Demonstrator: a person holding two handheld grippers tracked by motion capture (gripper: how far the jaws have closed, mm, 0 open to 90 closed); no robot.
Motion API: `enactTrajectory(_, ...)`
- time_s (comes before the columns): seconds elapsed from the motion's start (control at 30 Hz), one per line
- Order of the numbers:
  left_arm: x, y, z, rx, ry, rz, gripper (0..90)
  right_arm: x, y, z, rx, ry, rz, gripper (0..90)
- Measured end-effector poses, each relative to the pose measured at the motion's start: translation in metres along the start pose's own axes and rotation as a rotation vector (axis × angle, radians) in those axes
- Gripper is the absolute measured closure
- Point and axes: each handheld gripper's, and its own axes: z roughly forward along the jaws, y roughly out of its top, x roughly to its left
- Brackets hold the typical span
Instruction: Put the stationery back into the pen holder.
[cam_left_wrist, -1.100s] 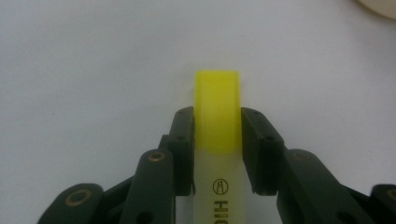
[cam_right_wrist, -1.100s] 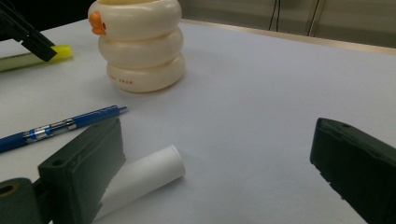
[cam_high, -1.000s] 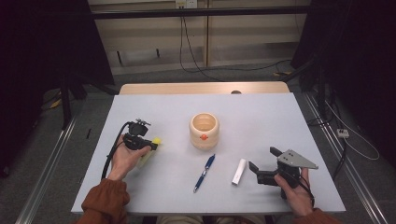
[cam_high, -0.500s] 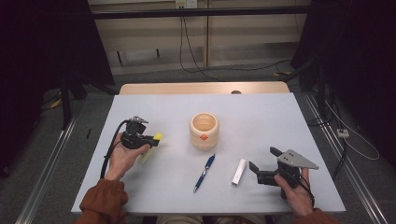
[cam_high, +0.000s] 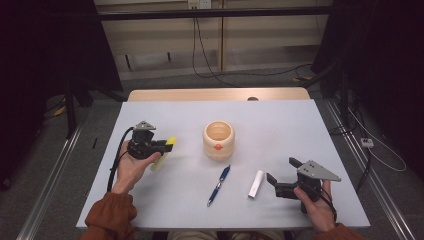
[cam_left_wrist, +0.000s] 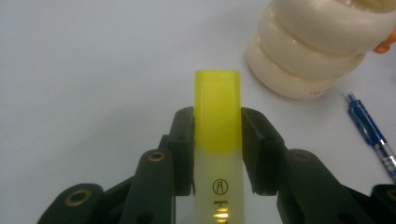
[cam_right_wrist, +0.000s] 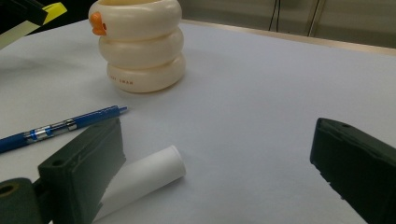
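Note:
My left gripper (cam_high: 166, 145) is shut on a yellow highlighter (cam_left_wrist: 217, 126), held above the table's left side with the yellow cap (cam_high: 170, 142) pointing toward the cream ringed cup (cam_high: 218, 139). In the left gripper view both jaws press the highlighter's sides just below its cap. A blue pen (cam_high: 219, 185) lies in front of the cup. A white cylinder (cam_high: 256, 183) lies to the pen's right. My right gripper (cam_high: 281, 176) rests low at the front right, open, its jaws wide apart and the white cylinder (cam_right_wrist: 140, 183) just ahead of the left jaw.
The cup (cam_right_wrist: 140, 44) has an orange knob on its side and stands mid-table. The grey tabletop (cam_high: 280, 125) ends at a wooden strip at the back. Cables run along the floor behind. A metal rail runs along each side of the table.
My left gripper has lifted slightly and drifted left and away from me with the highlighter in it. The right gripper has stayed in place.

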Motion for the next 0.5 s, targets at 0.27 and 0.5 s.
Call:
enactTrajectory(0.27, -0.004, 0.003, -0.009, -0.124, -0.02, 0.018, 67.3, 0.0, 0.0, 0.0, 0.0, 0.0, 0.0, 2.5)
enactTrajectory(0.5, -0.007, 0.006, -0.017, -0.204, -0.015, 0.035, 67.2, 0.0, 0.0, 0.0, 0.0, -0.001, 0.001, 2.5)
